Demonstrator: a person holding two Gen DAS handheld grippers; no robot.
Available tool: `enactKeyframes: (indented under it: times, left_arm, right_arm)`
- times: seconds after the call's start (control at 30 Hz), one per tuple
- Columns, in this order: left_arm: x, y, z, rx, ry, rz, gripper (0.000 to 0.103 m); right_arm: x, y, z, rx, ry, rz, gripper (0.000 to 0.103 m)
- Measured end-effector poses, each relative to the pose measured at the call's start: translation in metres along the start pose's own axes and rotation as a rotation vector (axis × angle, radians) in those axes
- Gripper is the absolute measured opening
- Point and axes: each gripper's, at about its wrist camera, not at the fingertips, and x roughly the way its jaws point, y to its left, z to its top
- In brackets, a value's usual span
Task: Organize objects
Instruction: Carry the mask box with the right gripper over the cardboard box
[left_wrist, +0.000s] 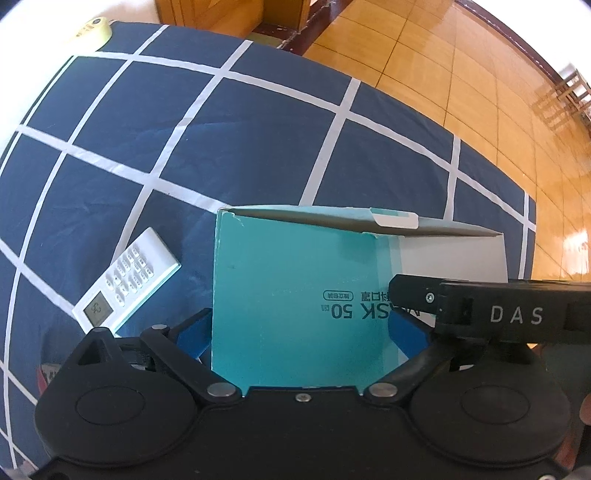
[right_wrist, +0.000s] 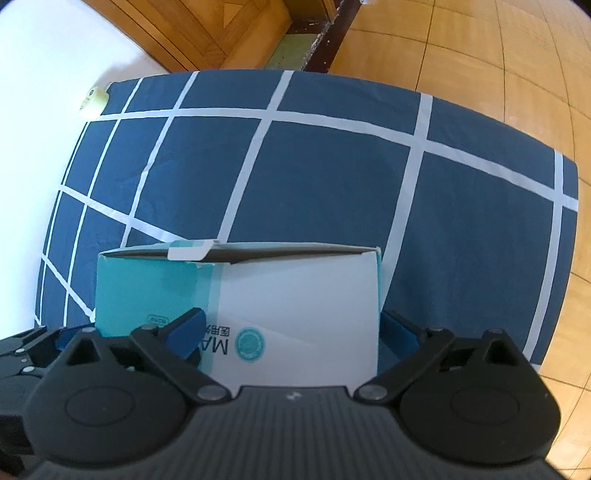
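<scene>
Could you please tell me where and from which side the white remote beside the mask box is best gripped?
Grip the remote across its two long edges, near mid-length, coming straight down from above. It lies flat, keypad up, on the soft blue cover, set diagonally, so the jaws should probably turn to match. The box stands close on its right, so keep that side's finger clear.
</scene>
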Motion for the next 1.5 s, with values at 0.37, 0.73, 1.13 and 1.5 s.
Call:
enactKeyframes:
  times: [0.37,0.73,1.13,1.5]
  left_arm:
    - [-0.033,0.008,-0.02,-0.091,-0.041,0.056,0.096]
    - [-0.089,0.042,-0.063,-0.241,-0.119,0.116,0.096]
    - [-0.143,0.088,-0.139,-0.422,-0.194,0.174,0.096]
    - [-0.187,0.131,-0.233,-0.578,-0.248,0.212,0.096]
  right_arm:
    - [-0.016,0.025,-0.005,-0.116,0.001,0.026,0.098]
    - [-0.045,0.081,-0.026,-0.284,-0.01,0.091,0.097]
    - [-0.067,0.153,-0.077,-0.476,-0.005,0.149,0.097]
    - [-0.085,0.223,-0.153,-0.653,0.007,0.189,0.096]
